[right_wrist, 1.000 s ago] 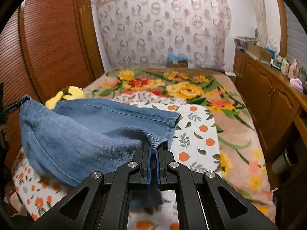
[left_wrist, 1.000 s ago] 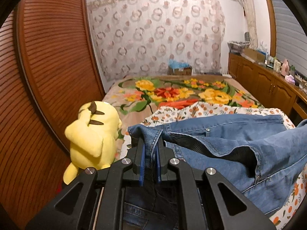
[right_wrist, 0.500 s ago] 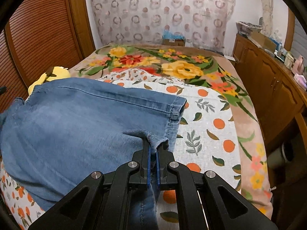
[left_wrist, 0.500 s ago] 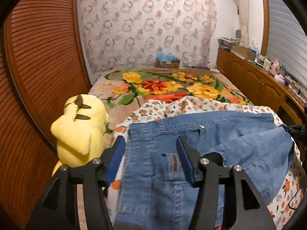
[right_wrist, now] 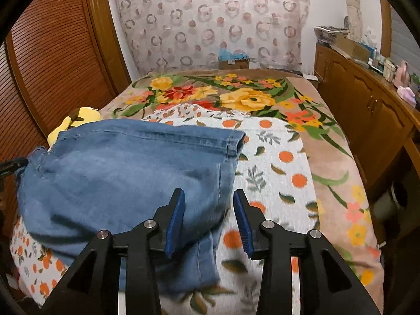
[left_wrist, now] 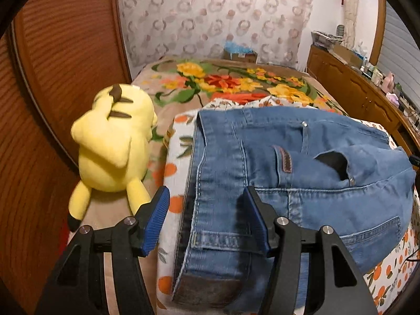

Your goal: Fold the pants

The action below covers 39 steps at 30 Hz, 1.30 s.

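Observation:
Blue denim pants (left_wrist: 288, 173) lie folded on an orange-print sheet (left_wrist: 178, 141) on the bed, waistband towards the left in the left wrist view. My left gripper (left_wrist: 207, 215) stands open low over the waistband edge, its pads apart from the cloth. In the right wrist view the pants (right_wrist: 126, 168) spread left of centre, leg hem at the right. My right gripper (right_wrist: 208, 218) hovers over the hem corner. Its jaws are opening, and the denim lies below and between them, not pinched.
A yellow plush toy (left_wrist: 115, 141) sits on the bed beside the pants, near the wooden slatted wall (left_wrist: 52, 78). The floral blanket (right_wrist: 236, 97) stretches beyond. A wooden cabinet (right_wrist: 372, 110) with clutter lines the right side.
Both grippers let go of the denim: the left one opened first and sank towards the bed, the right one opened just now. The pants dropped flat onto the sheet.

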Each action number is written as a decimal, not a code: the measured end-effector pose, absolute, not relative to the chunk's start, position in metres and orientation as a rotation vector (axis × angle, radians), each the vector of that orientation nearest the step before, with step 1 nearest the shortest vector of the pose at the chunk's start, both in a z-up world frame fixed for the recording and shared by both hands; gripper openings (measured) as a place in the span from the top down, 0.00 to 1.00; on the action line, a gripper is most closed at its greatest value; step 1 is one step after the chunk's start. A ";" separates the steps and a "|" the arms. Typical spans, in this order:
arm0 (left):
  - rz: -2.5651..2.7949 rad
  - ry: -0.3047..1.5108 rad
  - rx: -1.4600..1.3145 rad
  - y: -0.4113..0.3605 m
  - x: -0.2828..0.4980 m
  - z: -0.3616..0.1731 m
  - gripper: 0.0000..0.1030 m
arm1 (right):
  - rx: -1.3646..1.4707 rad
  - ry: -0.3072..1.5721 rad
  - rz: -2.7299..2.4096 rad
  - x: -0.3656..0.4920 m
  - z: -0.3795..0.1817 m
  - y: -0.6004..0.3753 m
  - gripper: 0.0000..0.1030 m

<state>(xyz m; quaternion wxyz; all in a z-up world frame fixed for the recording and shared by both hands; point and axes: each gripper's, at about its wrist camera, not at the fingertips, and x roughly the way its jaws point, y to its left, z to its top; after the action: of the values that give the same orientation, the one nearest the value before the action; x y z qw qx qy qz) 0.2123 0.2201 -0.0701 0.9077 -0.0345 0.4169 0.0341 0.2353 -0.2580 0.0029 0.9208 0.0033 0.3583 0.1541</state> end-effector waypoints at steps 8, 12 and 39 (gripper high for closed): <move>0.009 0.885 -0.156 0.224 0.217 -0.084 0.49 | 0.036 0.758 0.319 0.209 -0.001 -0.272 0.52; -0.017 0.889 -0.174 0.225 0.220 -0.086 0.55 | 0.049 0.767 0.316 0.205 -0.003 -0.277 0.52; 0.022 0.745 -0.080 0.207 0.212 -0.042 0.85 | 0.082 0.783 0.384 0.199 -0.014 -0.266 0.52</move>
<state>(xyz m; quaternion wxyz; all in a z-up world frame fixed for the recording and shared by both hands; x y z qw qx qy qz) 0.2120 0.2072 -0.0417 0.9305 -0.0392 0.3639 0.0107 0.1995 -0.2662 -0.0135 0.9057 0.0397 0.3791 0.1857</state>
